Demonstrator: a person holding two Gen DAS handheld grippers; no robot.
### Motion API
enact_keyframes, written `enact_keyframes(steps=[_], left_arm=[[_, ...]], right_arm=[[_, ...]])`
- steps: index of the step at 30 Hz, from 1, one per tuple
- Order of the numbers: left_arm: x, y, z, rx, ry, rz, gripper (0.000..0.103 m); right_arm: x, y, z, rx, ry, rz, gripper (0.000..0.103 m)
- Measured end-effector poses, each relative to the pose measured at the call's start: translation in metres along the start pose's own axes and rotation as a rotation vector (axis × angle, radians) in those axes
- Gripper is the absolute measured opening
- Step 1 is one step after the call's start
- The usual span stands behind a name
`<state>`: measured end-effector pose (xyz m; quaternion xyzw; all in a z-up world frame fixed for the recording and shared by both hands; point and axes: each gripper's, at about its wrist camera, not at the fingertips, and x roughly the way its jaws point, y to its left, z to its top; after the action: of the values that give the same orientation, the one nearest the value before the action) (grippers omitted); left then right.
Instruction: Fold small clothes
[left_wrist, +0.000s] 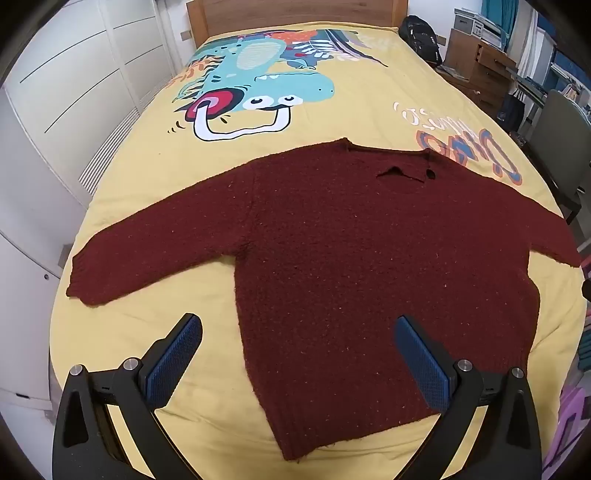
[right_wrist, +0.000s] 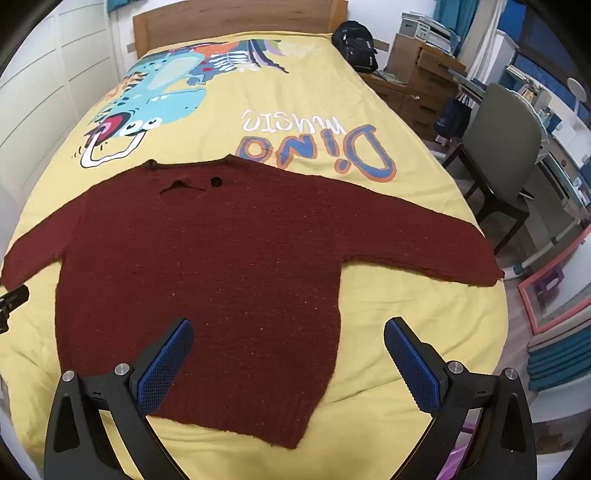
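One dark red knitted sweater (left_wrist: 332, 258) lies flat, front up, on a yellow dinosaur-print bedspread (left_wrist: 369, 99), both sleeves spread wide and its hem nearest the two grippers. The left gripper (left_wrist: 297, 325) and right gripper (right_wrist: 288, 326) hover above the hem corners, each with jaws spread wide and nothing between them. Folding looks not yet begun (no crease shows); the likely next move calls for pinching a sleeve or side edge and carrying it across the body.
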<state>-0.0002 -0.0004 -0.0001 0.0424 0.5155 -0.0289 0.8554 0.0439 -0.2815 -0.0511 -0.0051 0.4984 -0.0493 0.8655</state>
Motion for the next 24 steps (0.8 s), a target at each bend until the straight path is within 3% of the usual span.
enact_keyframes(steps=[18,24], left_arm=[[0.004,-0.001,0.0,0.008,0.011,0.012,0.102],[0.006,0.001,-0.001,0.005,0.014,0.014,0.102]], right_arm=[[0.0,-0.014,0.002,-0.004,0.002,-0.006,0.102],[-0.001,-0.002,0.002,-0.014,0.005,-0.025,0.102]])
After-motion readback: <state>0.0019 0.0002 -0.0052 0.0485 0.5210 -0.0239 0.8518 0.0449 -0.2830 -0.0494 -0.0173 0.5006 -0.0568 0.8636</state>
